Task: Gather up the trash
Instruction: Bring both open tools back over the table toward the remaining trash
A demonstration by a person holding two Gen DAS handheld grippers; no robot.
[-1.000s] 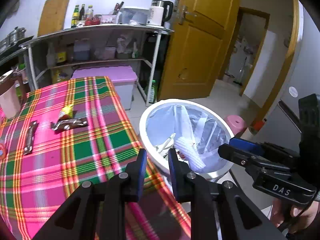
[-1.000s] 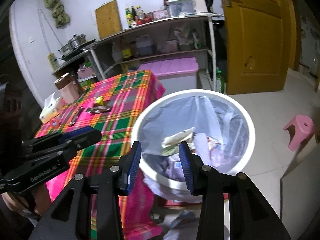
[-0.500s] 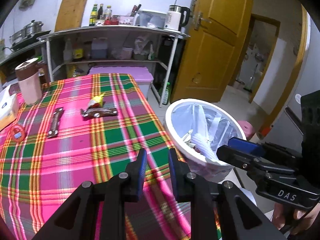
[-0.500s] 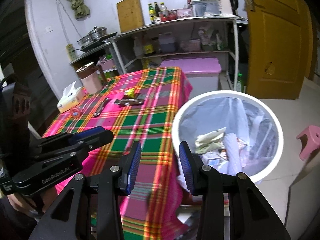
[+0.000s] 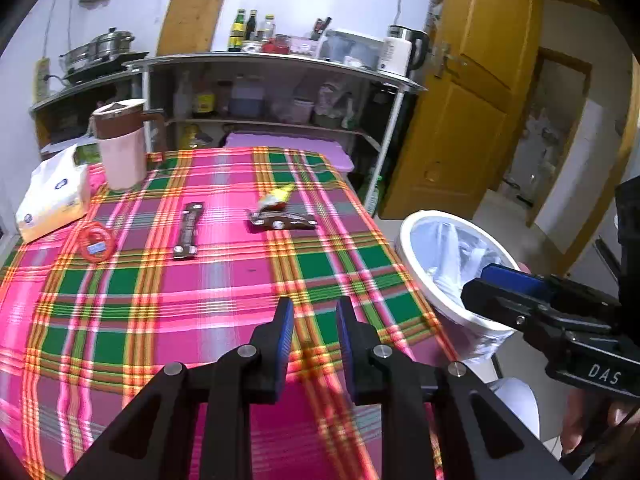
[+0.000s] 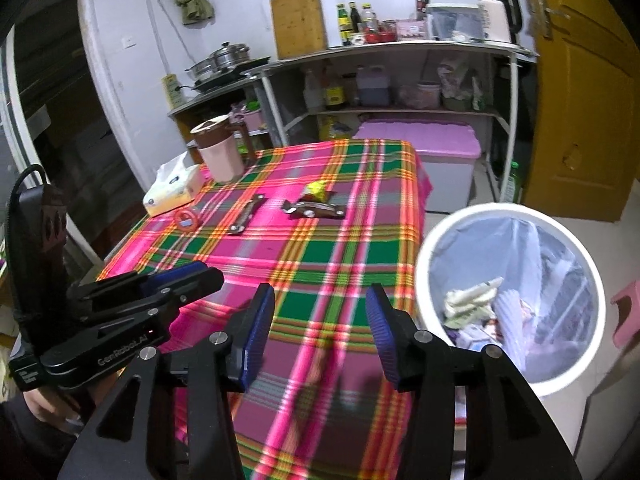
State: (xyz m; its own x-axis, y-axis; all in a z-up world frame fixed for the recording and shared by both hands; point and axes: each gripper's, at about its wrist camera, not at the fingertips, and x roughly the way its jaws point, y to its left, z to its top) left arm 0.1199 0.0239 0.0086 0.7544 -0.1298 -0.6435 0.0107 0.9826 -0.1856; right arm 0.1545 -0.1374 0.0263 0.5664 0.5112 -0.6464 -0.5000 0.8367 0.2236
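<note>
A white tissue pack lies at the far left of the plaid tablecloth, beside a pink jug with a brown lid. Nearer, a red ring-shaped item lies flat, then a long dark wrapper. Toward the middle sit a crumpled yellow wrapper and, just in front of it and touching, a brown wrapper; all the trash rests on the cloth, well apart from both claws.

The left gripper hangs over the table's near edge, its fingers a narrow gap apart, nothing between them. The right gripper has just been spreading its fingers and stands wide, empty. At the right, off the table's edge, stands the white lined trash bin, with paper scraps inside.
</note>
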